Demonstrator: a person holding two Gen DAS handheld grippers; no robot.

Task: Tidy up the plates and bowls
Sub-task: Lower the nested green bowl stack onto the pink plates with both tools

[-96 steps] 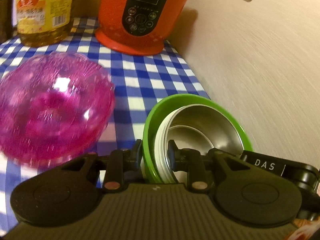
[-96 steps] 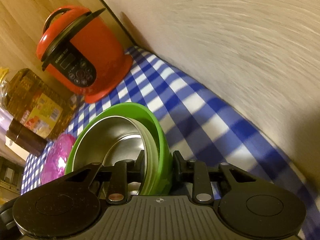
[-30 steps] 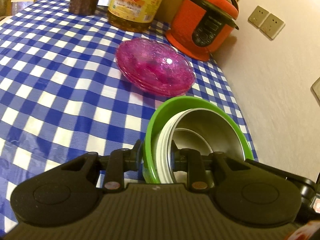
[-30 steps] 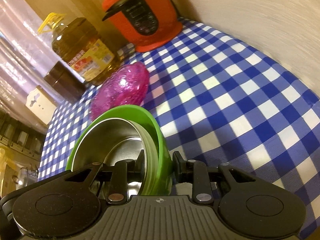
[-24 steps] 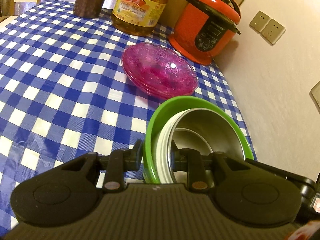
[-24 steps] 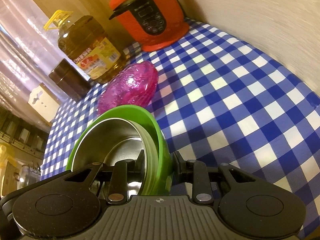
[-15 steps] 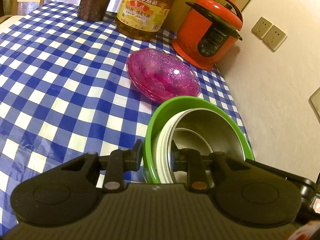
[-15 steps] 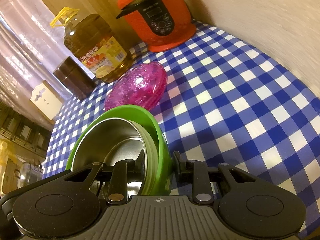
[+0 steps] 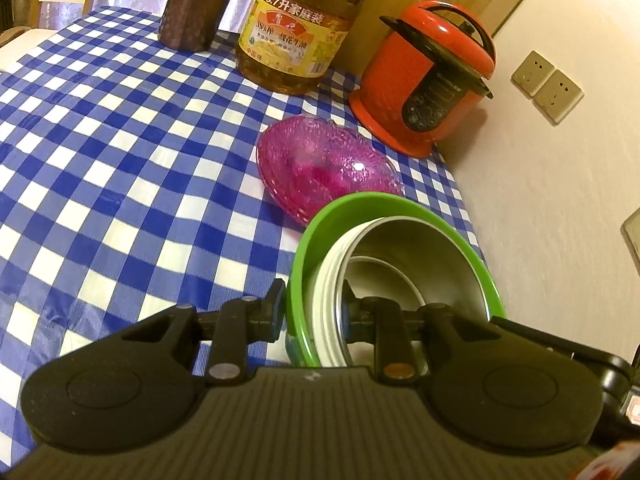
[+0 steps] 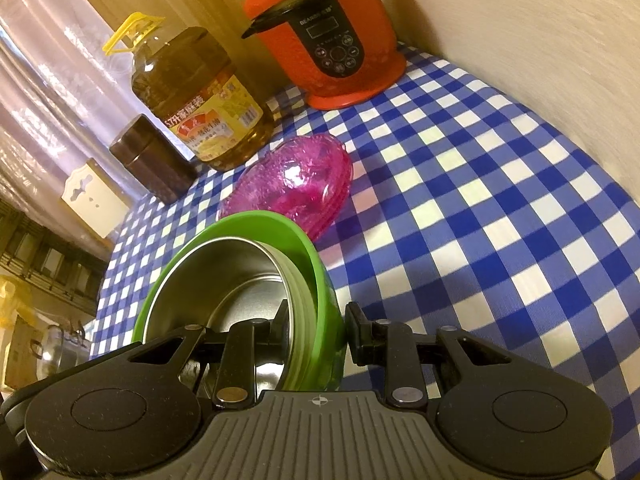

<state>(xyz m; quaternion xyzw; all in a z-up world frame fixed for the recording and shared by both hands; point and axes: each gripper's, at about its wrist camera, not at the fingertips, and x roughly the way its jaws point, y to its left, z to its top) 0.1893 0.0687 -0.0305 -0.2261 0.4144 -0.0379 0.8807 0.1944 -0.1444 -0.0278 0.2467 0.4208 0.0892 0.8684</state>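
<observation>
The left tool [image 9: 310, 312] is clenched on the near rim of a stack of nested bowls, one finger outside the green bowl [image 9: 394, 202] and the other inside the steel bowl [image 9: 424, 256]. The right tool [image 10: 316, 330] is clenched on the opposite rim of the same stack, one finger inside the steel bowl [image 10: 236, 276] and the other outside the green bowl [image 10: 256, 220]. White bowl rims [image 9: 326, 300] are seen packed between the green and steel ones. The stack is held tilted between the two tools, above a worktop [image 9: 100, 160] covered with a blue and white checked cloth. Just beyond the stack, pink glass dishes [image 9: 324, 168] are seen resting on the cloth, stacked together. Farther back, a red pressure cooker [image 9: 428, 92] is set by the wall, with a large bottle of cooking oil [image 9: 298, 28] beside it and a dark brown canister [image 9: 196, 4] next to that. Two wall sockets [image 9: 546, 88] are mounted on the pale wall.
</observation>
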